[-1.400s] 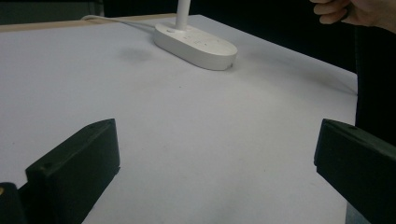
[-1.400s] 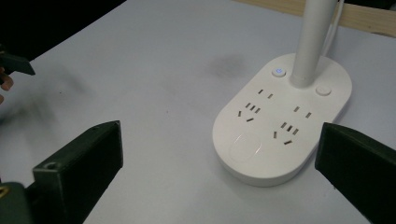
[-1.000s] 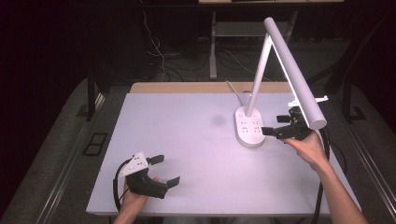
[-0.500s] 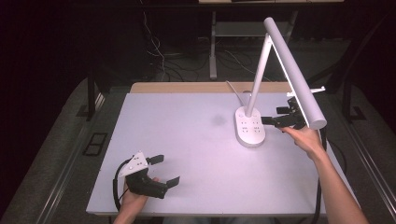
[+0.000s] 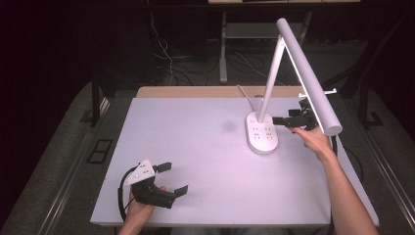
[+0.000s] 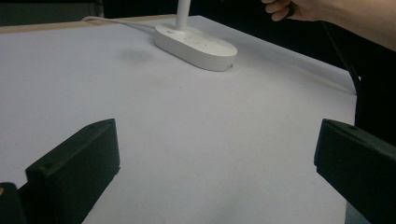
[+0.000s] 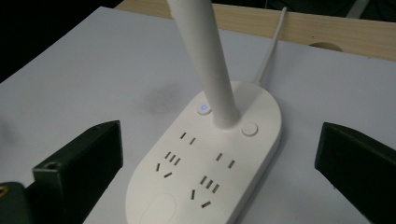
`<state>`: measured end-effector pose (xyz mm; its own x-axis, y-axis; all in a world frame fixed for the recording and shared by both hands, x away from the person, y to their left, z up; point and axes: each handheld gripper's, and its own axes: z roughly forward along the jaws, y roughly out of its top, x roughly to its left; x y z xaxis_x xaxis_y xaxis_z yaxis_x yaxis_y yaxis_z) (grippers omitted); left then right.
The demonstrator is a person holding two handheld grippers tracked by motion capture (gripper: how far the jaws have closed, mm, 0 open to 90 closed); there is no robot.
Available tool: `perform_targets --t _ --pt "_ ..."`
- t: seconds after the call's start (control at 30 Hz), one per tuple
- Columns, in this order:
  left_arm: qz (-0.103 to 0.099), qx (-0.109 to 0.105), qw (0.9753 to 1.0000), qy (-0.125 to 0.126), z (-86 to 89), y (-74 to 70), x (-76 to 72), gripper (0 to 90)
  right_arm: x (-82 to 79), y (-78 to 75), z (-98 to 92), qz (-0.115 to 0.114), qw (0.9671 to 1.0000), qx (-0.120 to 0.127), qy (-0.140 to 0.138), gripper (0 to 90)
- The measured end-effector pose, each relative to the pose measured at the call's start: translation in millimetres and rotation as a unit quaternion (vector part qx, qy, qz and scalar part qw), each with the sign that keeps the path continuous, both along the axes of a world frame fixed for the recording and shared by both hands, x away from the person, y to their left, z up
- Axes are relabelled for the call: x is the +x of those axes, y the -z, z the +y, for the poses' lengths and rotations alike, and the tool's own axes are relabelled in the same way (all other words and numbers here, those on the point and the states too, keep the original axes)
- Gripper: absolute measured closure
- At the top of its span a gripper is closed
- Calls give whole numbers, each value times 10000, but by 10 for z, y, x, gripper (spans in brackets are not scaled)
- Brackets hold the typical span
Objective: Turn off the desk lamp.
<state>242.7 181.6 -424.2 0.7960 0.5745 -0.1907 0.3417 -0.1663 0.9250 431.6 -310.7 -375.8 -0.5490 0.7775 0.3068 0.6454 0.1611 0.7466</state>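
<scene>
White table [image 5: 195, 147] carries lamp base [image 5: 262, 136]; right tongs [image 5: 286, 121] spread beside it, left tongs [image 5: 172, 178] spread

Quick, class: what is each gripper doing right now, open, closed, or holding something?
Left gripper: open, empty, low over the table near its front edge.
Right gripper: open, empty, beside the lamp base, touching nothing.
</scene>
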Motion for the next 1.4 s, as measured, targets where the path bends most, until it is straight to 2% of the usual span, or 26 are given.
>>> perform_targets --t 0.27,0.3,0.33,0.4,0.5,0.57,0.6,0.67,0.7,0.83,1.0,1.03,1.07,1.2,1.3,1.4 --pt "-3 7 10000 8 1 -1 -2 0 104 121 -14 104 9998 58 143 9" --pt "3 10 10000 6 1 0 -2 0 115 134 -8 120 9998 41 159 52" --pt "5 17 10000 7 2 0 -2 0 120 144 -5 124 9999 7 119 147" --pt "9 8 10000 5 5 -1 -2 0 124 154 20 90 9997 -169 176 202" --pt "12 7 10000 -2 8 -2 -1 0 145 176 47 107 9996 -201 155 327" --pt "12 7 10000 1 8 -2 -1 0 155 186 59 100 9995 -220 178 351" --pt "7 11 10000 11 7 -1 -1 0 179 209 79 140 9995 -257 134 403" --pt "7 12 10000 19 4 -1 -2 0 189 219 95 159 9994 -290 143 417" --pt "12 15 10000 25 4 0 -2 0 212 237 117 154 9993 -321 146 463" --pt "23 20 10000 33 7 0 -1 0 253 256 166 120 9992 -342 174 547" --pt "7 -6 10000 30 13 -4 -4 0 294 278 186 80 9987 -324 379 691" --pt "5 -16 10000 25 14 -5 -5 0 294 278 186 80 9987 -324 379 691" --pt "4 -16 10000 26 17 -5 -5 0 309 292 182 87 9986 -291 440 755" --pt "0 -22 10000 26 22 -5 -3 0 333 326 174 151 9982 -246 525 854" --pt "2 -19 10000 25 21 -4 -1 0 356 357 175 172 9982 -195 531 896" --pt "5 -4 10000 25 19 -4 1 0 374 398 177 220 9983 -97 540 898"
